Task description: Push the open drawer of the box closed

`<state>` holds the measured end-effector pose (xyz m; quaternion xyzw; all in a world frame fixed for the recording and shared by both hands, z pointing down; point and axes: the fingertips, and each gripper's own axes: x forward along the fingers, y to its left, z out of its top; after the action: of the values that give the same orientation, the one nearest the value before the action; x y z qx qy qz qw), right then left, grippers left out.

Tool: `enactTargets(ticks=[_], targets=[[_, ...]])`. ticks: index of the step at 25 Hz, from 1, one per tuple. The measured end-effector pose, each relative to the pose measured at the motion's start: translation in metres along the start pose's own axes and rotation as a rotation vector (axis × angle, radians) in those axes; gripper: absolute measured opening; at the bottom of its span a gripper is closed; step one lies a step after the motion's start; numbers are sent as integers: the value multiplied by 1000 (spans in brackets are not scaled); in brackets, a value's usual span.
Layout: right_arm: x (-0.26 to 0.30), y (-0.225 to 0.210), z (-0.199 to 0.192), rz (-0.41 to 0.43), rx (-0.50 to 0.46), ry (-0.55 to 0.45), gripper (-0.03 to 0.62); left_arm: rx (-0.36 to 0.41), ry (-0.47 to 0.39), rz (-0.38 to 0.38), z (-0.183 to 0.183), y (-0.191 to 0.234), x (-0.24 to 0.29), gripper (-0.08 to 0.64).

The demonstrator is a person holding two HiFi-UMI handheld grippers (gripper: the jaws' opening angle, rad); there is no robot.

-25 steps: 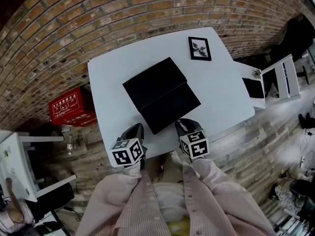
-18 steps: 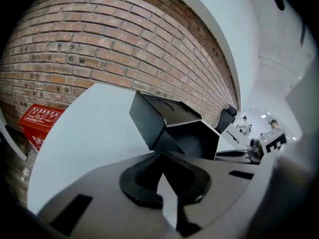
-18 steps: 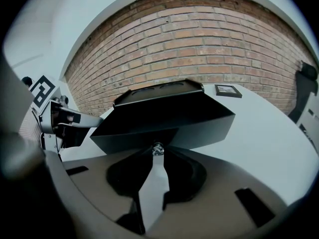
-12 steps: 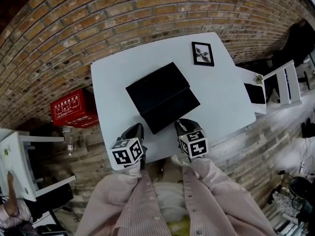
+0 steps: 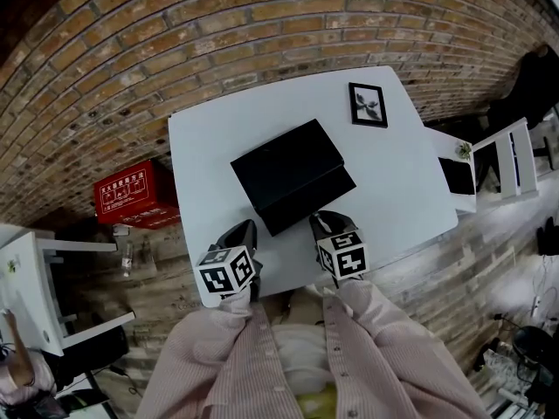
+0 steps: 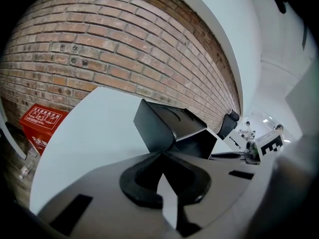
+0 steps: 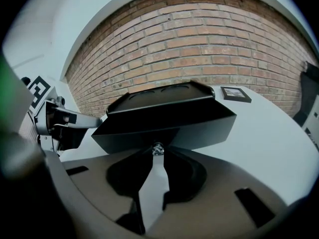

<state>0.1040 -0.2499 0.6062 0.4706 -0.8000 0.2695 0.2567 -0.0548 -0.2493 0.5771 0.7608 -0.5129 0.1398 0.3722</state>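
Note:
A black box lies on the white table, its drawer sticking out a short way toward me. My right gripper is at the drawer's front. In the right gripper view its tips are closed around the small shiny knob on the drawer front. My left gripper hovers over the table just left of the drawer, shut and holding nothing. In the left gripper view, the left gripper points at the box's near corner.
A framed picture lies at the table's far right corner. A red crate sits on the floor to the left. White chairs stand at the right and left. A brick wall runs behind the table.
The drawer has slid further into the box and shows less of its length. Both grippers have kept their places in the view, with the right one at the drawer front.

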Motion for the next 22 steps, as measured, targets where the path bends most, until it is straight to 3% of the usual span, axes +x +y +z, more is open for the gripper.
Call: enactTargets(ticks=[22], targets=[[29, 0, 28, 9, -11, -5, 74, -4, -24, 14, 18, 14, 4, -5]])
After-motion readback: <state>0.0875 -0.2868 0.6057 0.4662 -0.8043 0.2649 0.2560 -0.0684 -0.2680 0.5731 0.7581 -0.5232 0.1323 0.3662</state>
